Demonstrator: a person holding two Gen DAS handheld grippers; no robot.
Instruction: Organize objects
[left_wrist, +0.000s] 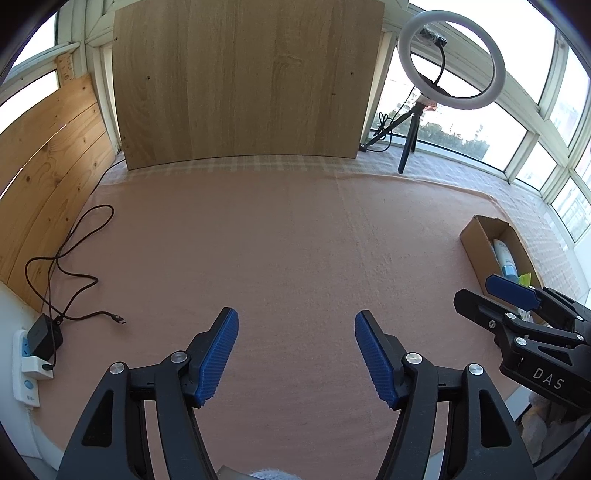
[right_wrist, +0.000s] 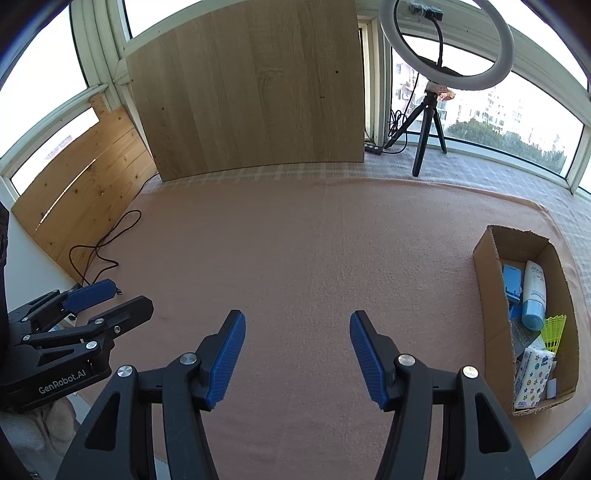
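Observation:
A cardboard box lies at the right edge of the pink cloth; it also shows in the left wrist view. Inside it lie a white tube with a light-blue cap, a blue item, a yellow-green shuttlecock and a patterned tissue pack. My left gripper is open and empty above the bare cloth. My right gripper is open and empty, left of the box. Each gripper shows in the other's view, the right near the box, the left at the cloth's left side.
A wooden board stands upright at the back and a pine panel on the left. A ring light on a tripod stands at the back right. A dark cable runs from a charger in a power strip at the left edge.

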